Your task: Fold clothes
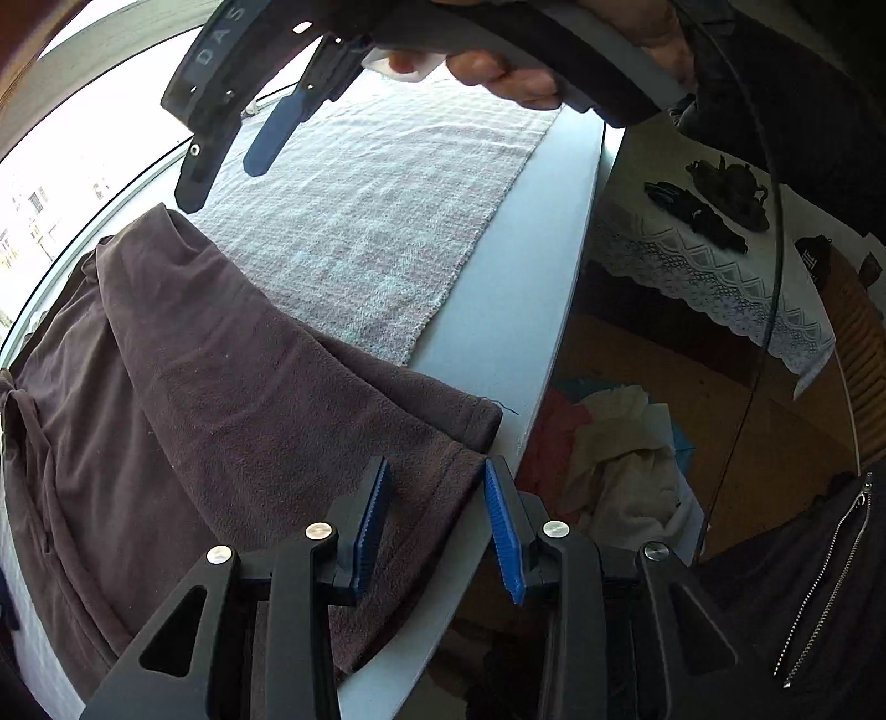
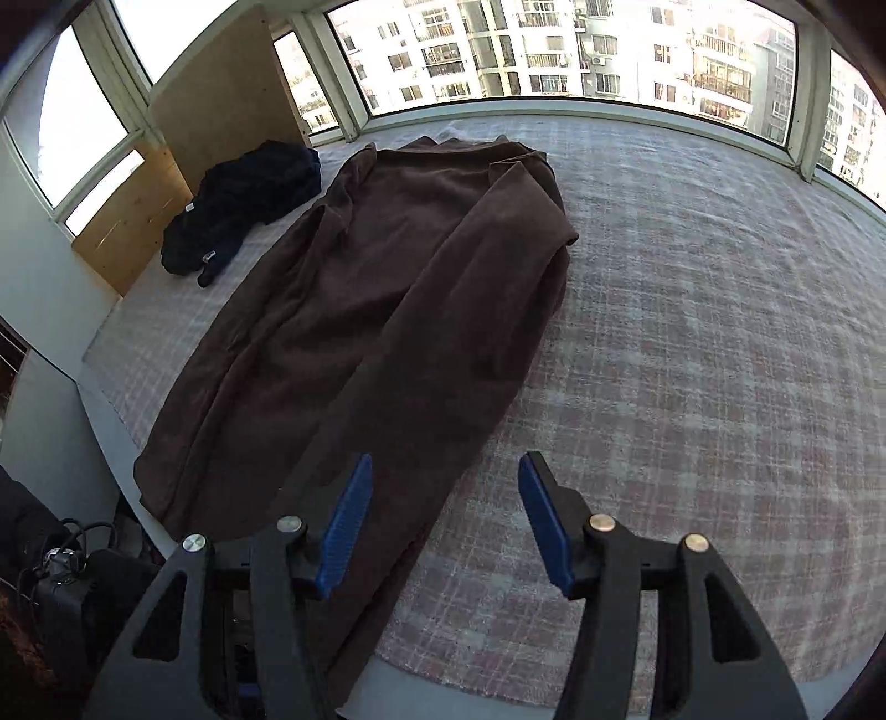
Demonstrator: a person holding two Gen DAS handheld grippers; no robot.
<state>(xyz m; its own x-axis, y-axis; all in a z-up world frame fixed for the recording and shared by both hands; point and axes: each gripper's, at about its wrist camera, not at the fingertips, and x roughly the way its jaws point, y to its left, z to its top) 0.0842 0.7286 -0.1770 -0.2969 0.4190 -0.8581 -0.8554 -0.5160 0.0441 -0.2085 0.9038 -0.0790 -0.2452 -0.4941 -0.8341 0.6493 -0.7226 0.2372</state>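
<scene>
fleece of the brown garment (image 1: 232, 399) may slip off the table edge (image 1: 531, 354); left gripper (image 1: 437, 526) and right gripper (image 2: 443, 520) both gape, grasping nothing.

left wrist: low, close over table edge (image 1: 531, 354) | right wrist: higher, facing windows (image 2: 554, 50) | shared: brown garment (image 2: 387, 288)

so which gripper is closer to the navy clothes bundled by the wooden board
Cannot tell for sure. The right gripper is open over the brown garment's near hem, with the navy bundle far across it. The left gripper, at another hem corner, doesn't show the bundle.
</scene>
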